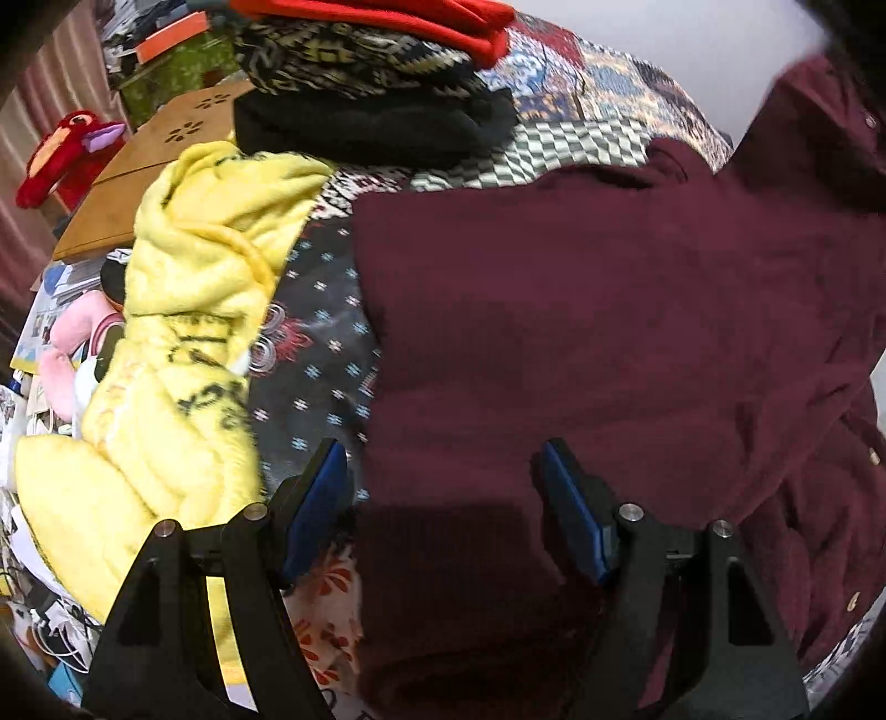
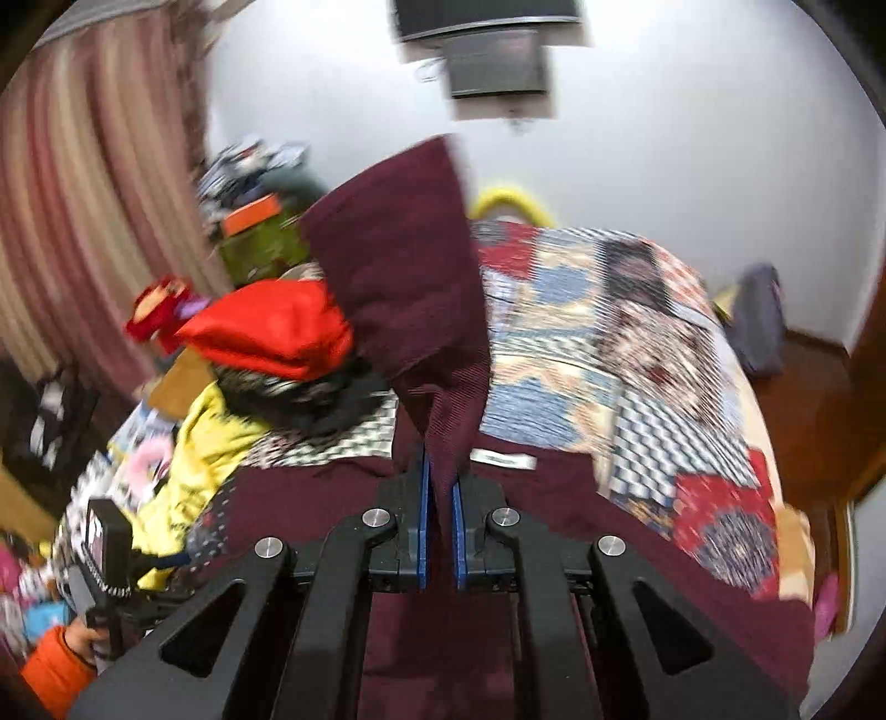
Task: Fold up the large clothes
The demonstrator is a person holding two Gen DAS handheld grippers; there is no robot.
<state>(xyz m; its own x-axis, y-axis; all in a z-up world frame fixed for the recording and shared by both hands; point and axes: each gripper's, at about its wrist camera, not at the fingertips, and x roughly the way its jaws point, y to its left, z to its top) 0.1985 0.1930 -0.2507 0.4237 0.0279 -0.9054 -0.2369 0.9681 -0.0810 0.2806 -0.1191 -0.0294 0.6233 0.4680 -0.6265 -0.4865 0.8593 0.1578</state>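
Observation:
A large maroon corduroy shirt (image 1: 609, 332) lies spread on the patchwork bedspread (image 1: 581, 88). My left gripper (image 1: 443, 498) is open and empty, hovering just above the shirt's left edge. My right gripper (image 2: 440, 498) is shut on a fold of the maroon shirt (image 2: 410, 288) and holds that part lifted upright above the bed (image 2: 637, 343). The rest of the shirt lies flat below it. The left gripper's body (image 2: 105, 559) shows at lower left in the right wrist view.
A yellow fleece garment (image 1: 183, 343) lies left of the shirt. A stack of folded clothes, red (image 1: 387, 16) on patterned and black (image 1: 360, 127), sits at the bed's far left. Toys, boxes and papers crowd the left side by a striped curtain (image 2: 83, 221).

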